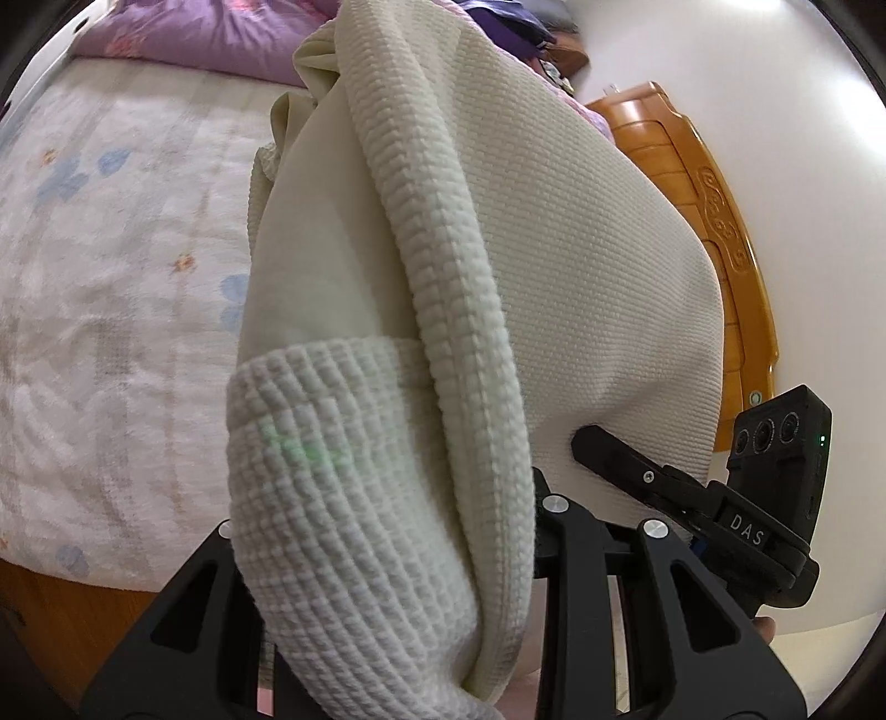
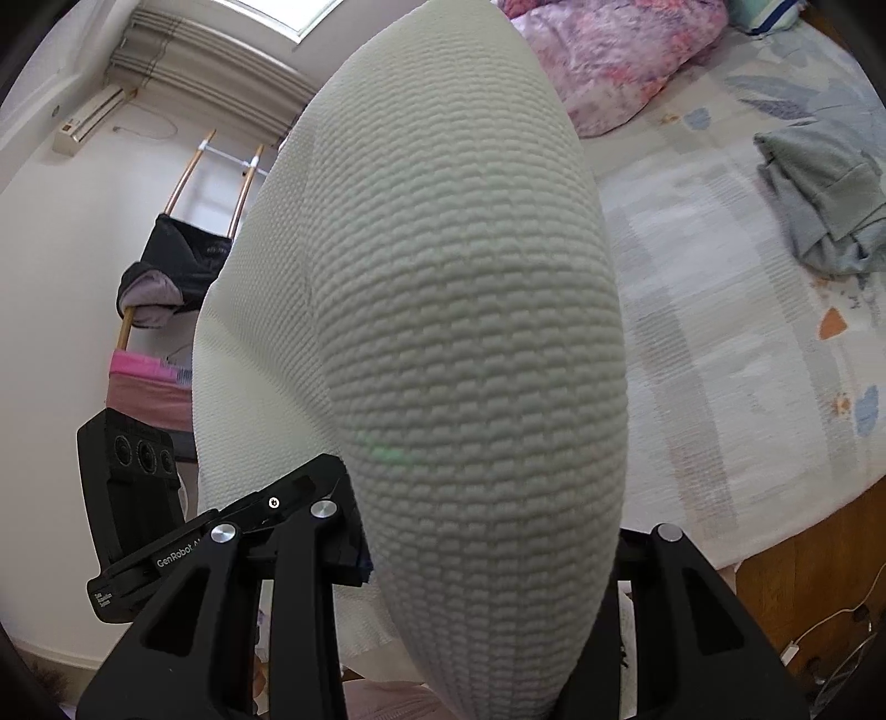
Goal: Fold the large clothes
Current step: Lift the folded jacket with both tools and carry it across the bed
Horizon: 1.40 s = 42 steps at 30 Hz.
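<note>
A cream waffle-knit garment [image 1: 487, 232] fills the middle of the left wrist view and hangs lifted above the bed. My left gripper [image 1: 387, 531] is shut on a bunched fold of it, and the cloth hides the fingertips. In the right wrist view the same garment [image 2: 470, 288] bulges between the fingers of my right gripper [image 2: 487, 531], which is shut on it. The two grippers are close together: the right gripper [image 1: 587, 440] touches the cloth at the right of the left wrist view, and the left gripper [image 2: 310, 482] shows at the left of the right wrist view.
Below lies a bed with a pale floral sheet [image 1: 111, 249] and a purple quilt [image 1: 210, 39]. A wooden headboard [image 1: 714, 221] stands by the white wall. A grey garment [image 2: 825, 194] lies on the bed. A drying rack with dark clothes [image 2: 177, 260] stands at the wall.
</note>
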Tool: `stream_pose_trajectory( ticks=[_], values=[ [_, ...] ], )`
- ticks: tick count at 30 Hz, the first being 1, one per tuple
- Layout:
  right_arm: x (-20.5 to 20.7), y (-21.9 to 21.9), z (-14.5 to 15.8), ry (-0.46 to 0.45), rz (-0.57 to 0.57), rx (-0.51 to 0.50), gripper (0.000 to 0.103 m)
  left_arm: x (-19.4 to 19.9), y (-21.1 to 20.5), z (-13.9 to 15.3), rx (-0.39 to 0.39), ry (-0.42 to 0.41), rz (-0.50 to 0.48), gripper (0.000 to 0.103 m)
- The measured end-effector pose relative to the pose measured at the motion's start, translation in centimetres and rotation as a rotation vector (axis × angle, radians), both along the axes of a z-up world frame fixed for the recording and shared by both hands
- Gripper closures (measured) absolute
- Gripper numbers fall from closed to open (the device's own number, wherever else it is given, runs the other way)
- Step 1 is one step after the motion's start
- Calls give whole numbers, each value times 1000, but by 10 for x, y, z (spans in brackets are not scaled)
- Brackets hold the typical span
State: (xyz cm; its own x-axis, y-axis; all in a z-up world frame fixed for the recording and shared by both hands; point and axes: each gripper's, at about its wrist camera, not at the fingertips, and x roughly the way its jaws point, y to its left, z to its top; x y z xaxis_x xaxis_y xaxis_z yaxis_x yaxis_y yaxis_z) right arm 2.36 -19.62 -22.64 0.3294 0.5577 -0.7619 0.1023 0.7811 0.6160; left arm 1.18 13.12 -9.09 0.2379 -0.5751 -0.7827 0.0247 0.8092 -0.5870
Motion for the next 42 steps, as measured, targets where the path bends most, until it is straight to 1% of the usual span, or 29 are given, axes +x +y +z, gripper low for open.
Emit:
stream_pose_trajectory(
  ticks=[3,7,10,13,16,18,20,23,27,30,32,33,36,38,42],
  values=[
    [-2,-22,11,-6,-10,15,68,1,-31,3,18,-11,-10,73],
    [7,-65,12,-8,5,23,68,4,-76,-5,37,-23,-10,73],
    [18,-100,13,1,34,16,68,6,-119,-10,36,-20,27,73],
    [28,-136,16,5,88,-2,68,6,-159,-14,23,-2,90,73],
    [33,-169,21,-5,145,-11,68,6,-200,-14,29,-2,134,73],
    [36,-189,24,12,158,-5,68,6,-227,-10,38,-1,146,73],
    [37,-210,23,25,170,-1,68,8,-254,-6,56,-5,134,73],
    [34,-237,25,37,157,7,68,13,-286,-5,54,12,111,73],
    [31,-270,26,50,86,11,68,33,-327,-8,69,9,27,73],
    [25,-294,31,37,6,-32,68,53,-357,-17,31,-9,-60,73],
    [24,-311,33,40,-45,-43,67,65,-373,-24,-6,-5,-97,73],
    [25,-321,33,45,-70,-46,67,72,-384,-26,-12,-1,-121,73],
    [30,-346,28,71,-117,-58,67,93,-416,-35,9,30,-170,73],
    [35,-363,22,89,-141,-49,67,104,-434,-39,34,30,-196,73],
    [52,-393,8,116,-147,-23,67,126,-466,-55,61,53,-201,73]
  ],
)
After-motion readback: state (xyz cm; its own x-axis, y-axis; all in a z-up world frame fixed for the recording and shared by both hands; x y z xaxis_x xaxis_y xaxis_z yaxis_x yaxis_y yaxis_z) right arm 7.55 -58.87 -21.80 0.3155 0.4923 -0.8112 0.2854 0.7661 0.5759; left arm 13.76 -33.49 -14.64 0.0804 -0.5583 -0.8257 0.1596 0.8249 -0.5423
